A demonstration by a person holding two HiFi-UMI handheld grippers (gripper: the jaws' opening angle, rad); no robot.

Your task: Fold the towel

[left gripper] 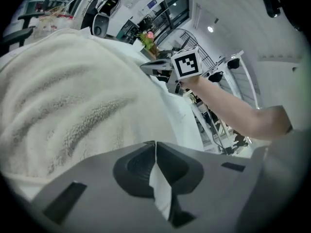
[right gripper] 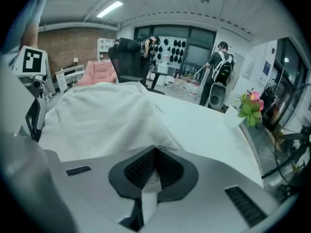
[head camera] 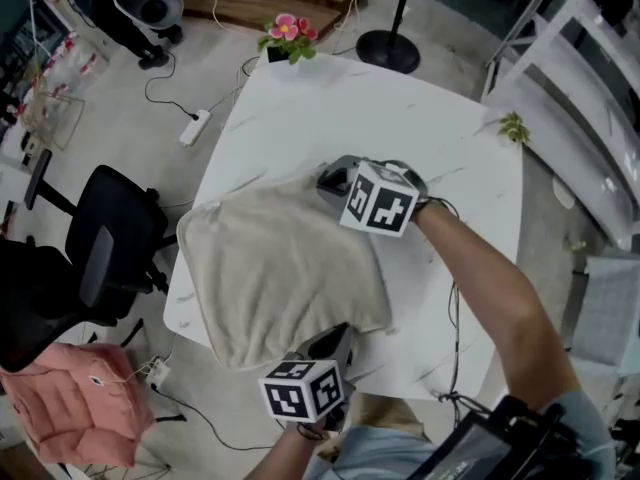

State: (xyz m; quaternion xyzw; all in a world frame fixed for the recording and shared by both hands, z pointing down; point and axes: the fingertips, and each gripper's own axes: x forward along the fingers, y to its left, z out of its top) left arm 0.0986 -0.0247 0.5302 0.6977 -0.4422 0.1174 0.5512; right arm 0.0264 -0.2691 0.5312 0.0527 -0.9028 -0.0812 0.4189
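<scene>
Cream terry towel (head camera: 270,268) lying rumpled and puffy on the near-left part of the white table (head camera: 400,118), close to its left and near rims. Pinched at the near right corner by the left gripper (head camera: 335,338), clenched with only a thin sliver of cloth showing between the jaws. Pinched at the far right corner by the right gripper (head camera: 332,180), likewise closed on a small fold of pile. Most likely to go wrong first: losing a corner from so shallow a bite, above all on the left, if dragged against the weight and friction of the rest. Also possible: lifting one side ahead of the other and landing the fold skewed, with no straight edge on this crooked lay to match against. Or catching just the top layer, if already doubled, and peeling it apart. Or tugging the whole piece over the left rim, with so much of it lying near there. Hard to tell the number of layers from these views. Underneath, a smooth marble-look top, carrying a pink flower pot (head camera: 288,36) at the far corner and a small green sprig (head camera: 514,126) at the right edge. Around it: grey floor, black office chair (head camera: 110,238) and pink padded seat (head camera: 80,398) to the left, power strip (head camera: 195,126) with trailing cable, round black stand base (head camera: 388,50), white rack (head camera: 590,88) to the right. Farther off in the right gripper view, people standing by dark windows and a brick wall.
</scene>
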